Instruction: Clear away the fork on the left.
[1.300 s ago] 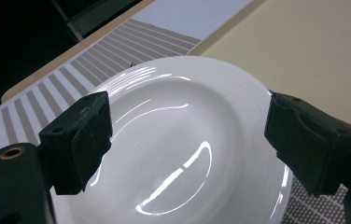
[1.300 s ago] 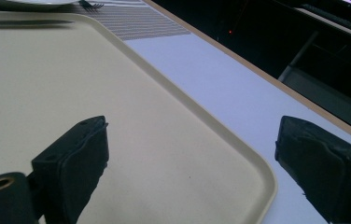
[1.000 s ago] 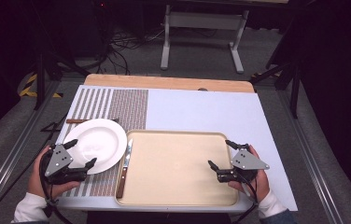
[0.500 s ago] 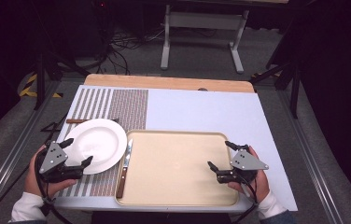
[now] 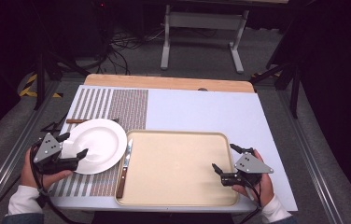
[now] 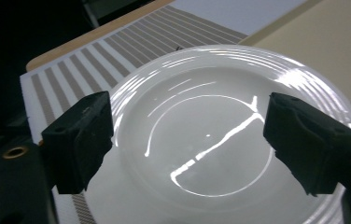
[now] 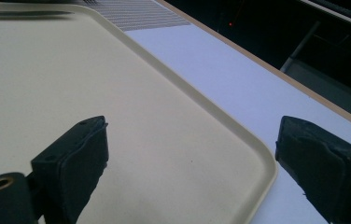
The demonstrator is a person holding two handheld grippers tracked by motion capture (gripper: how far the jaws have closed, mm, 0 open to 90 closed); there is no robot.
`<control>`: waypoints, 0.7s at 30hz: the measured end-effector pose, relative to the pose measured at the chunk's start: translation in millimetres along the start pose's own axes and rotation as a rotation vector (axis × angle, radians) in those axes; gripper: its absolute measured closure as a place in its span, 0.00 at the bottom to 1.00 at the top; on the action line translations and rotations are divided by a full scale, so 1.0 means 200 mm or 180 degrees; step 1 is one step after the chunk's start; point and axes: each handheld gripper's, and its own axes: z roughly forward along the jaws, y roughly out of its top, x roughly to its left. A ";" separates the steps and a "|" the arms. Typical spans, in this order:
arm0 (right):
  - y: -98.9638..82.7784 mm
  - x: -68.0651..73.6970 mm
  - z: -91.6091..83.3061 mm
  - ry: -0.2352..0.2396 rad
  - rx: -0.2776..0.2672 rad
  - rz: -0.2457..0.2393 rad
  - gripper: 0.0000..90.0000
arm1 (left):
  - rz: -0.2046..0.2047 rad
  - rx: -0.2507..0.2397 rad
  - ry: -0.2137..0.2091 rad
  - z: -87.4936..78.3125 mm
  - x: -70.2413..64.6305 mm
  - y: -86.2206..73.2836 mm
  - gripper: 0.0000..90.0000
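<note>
High view first: the left gripper (image 5: 72, 145) sits at the near-left edge of the round white ceramic plate (image 5: 94, 145), jaws spread wide, one tip by the plate's far-left rim and the other over its near rim, nothing pinched. Straight ahead of that gripper lies the plate's shallow bowl; beyond the plate's far side comes the raised rim of the flat beige plastic tray (image 5: 178, 134), and there a table knife with a brown wooden handle (image 5: 124, 168) lies just inside the tray's left edge, blade pointing away from the person. Past the plate's far rim a thin brown stick-like item (image 5: 76, 121) rests on the striped grey-and-white mat (image 5: 129, 100); what it is cannot be told.

Left gripper view confirms it: both black pads (image 6: 78, 140) stand well apart with the glossy plate spanning the gap.

Over to the right gripper (image 5: 226, 159): released too, jaws wide, hovering at the tray's near-right corner. In the right gripper view one pad (image 7: 73, 163) is over the tray's bare floor, the other over the pale blue table surface (image 7: 229, 74), the rounded tray rim (image 7: 239, 130) running between them. Ahead of it the tray floor is open all the way across.
</note>
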 end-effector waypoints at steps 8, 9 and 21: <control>-0.01 0.01 -0.02 -0.0061 0.0025 0.0002 0.12 | -0.0158 0.0094 -0.0033 0.07 0.18 0.05 0.14; -0.01 0.01 -0.02 -0.0069 0.0019 -0.0006 0.12 | -0.0132 0.0144 -0.0016 0.09 0.19 0.06 0.13; -0.01 0.00 -0.02 -0.0093 0.0059 -0.0030 0.12 | -0.0233 0.0472 -0.0028 0.21 0.46 0.14 0.15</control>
